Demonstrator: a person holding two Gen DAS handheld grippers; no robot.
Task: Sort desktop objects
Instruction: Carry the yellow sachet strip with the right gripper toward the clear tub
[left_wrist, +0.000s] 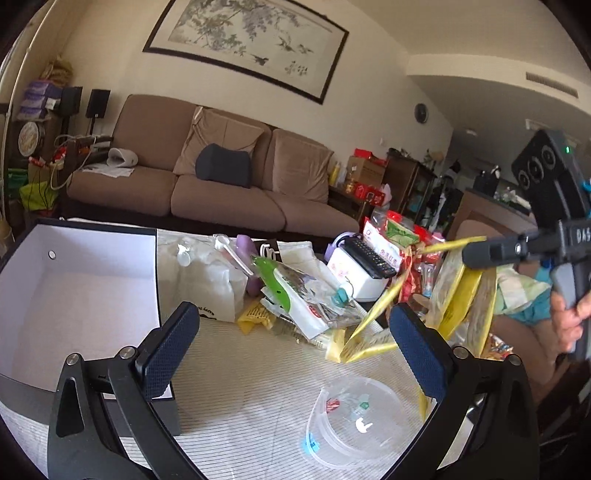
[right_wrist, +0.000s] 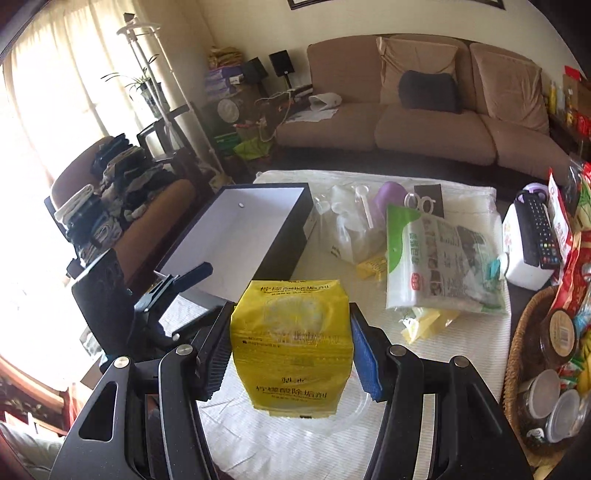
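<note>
Yellow packet (right_wrist: 290, 343) clamped in raised right gripper (right_wrist: 290, 354), left gripper (left_wrist: 291, 347) spread wide, hovering over table (left_wrist: 251, 376)

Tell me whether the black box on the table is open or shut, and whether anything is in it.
Open and empty: the black box has no lid on, and both views show only its bare white inside.

Home living room: brown three-seat fabric sofa (left_wrist: 207, 177) with dark cushion (left_wrist: 223, 166), framed ink-wash bird painting (left_wrist: 245, 40) above, cream curtains (right_wrist: 55, 85), white coat stand (right_wrist: 147, 74), cluttered cloth-covered table (left_wrist: 236, 373).
</note>
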